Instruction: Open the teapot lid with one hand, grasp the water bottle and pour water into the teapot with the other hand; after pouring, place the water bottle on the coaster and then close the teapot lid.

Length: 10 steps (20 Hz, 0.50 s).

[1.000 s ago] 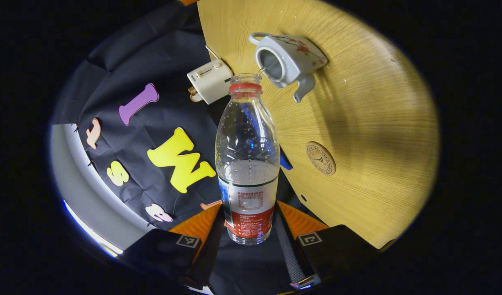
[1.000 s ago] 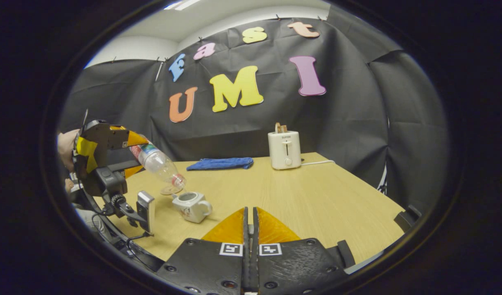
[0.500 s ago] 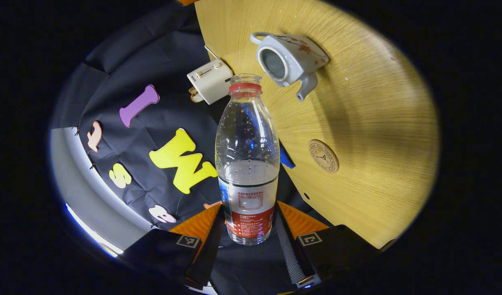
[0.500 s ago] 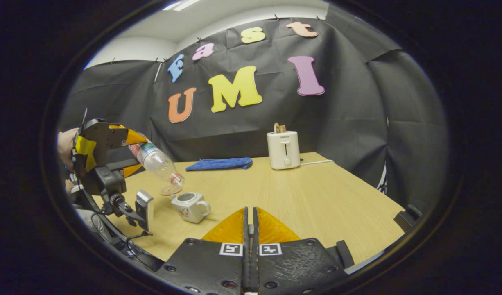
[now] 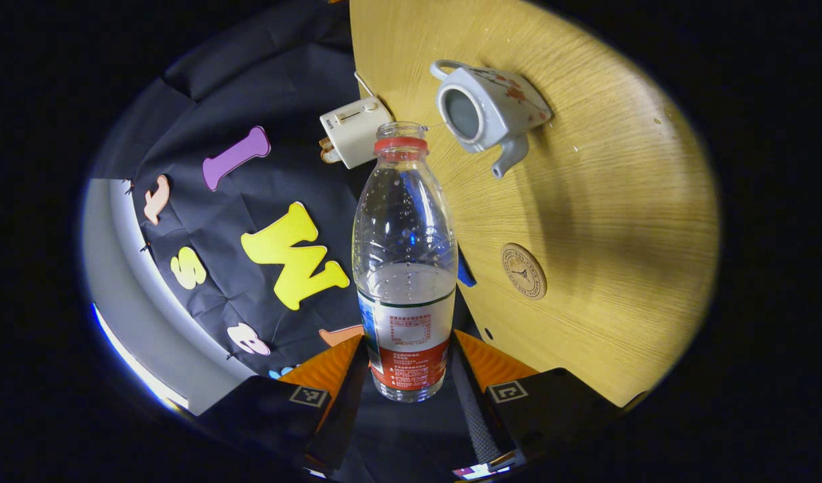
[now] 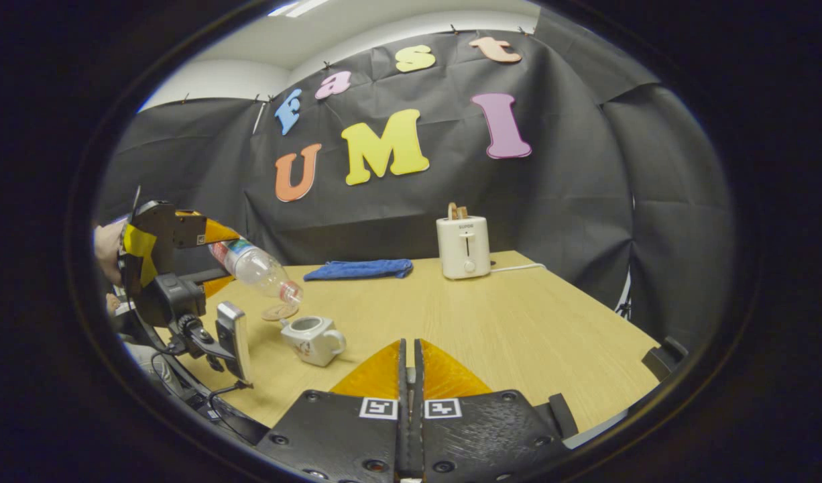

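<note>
- Left gripper view: the left gripper (image 5: 405,376) pinches the clear plastic water bottle with a red neck ring (image 5: 404,268) at its labelled lower body, one finger on each side.
- The bottle has no cap, is partly filled, and its mouth points towards the white ceramic teapot with red floral print (image 5: 489,111), just beside the lidless opening.
- The teapot stands on the light wooden table (image 5: 605,221); the round brown coaster (image 5: 523,271) lies apart from it, bare.
- A white toaster (image 5: 355,130) sits at the table edge.
- Right gripper view: the right gripper (image 6: 409,376) has its fingers pressed together with no visible object between them.
- The left gripper (image 6: 213,251) holds the bottle (image 6: 258,270) tilted, mouth down, above the teapot (image 6: 312,338).
- A blue cloth (image 6: 359,269) and the toaster (image 6: 462,246) rest near the back wall.
</note>
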Motion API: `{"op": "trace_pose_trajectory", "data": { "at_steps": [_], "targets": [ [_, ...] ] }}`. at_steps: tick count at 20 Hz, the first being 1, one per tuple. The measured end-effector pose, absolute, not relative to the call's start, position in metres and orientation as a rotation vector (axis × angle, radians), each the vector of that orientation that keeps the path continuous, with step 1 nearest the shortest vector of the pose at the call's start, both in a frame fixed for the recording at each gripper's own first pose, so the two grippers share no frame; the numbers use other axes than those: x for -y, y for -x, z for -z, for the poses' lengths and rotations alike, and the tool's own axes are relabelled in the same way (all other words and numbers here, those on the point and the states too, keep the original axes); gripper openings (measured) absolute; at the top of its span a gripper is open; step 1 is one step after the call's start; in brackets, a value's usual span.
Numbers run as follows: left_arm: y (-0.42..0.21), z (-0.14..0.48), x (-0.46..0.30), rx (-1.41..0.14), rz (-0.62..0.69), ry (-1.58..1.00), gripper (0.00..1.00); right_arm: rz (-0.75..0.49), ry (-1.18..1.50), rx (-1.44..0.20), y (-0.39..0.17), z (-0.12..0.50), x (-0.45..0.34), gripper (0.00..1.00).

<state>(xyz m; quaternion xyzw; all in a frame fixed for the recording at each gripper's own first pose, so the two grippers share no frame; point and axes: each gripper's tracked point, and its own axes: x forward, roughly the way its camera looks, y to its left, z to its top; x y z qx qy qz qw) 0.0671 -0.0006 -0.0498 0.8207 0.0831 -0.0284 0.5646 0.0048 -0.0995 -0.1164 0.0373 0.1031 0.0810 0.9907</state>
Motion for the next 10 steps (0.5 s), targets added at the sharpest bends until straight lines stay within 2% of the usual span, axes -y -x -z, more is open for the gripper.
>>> {"op": "trace_pose_trajectory", "data": {
  "at_steps": [5,10],
  "targets": [
    [-0.058,0.072,-0.007,-0.21,0.089,-1.686,0.71,-0.16,-0.062,-0.203,-0.004,0.11,0.094,0.0],
    [-0.049,0.086,-0.009,-0.214,0.092,-1.315,0.72,-0.172,-0.032,-0.194,-0.004,0.101,0.08,0.0]
  ]
}}
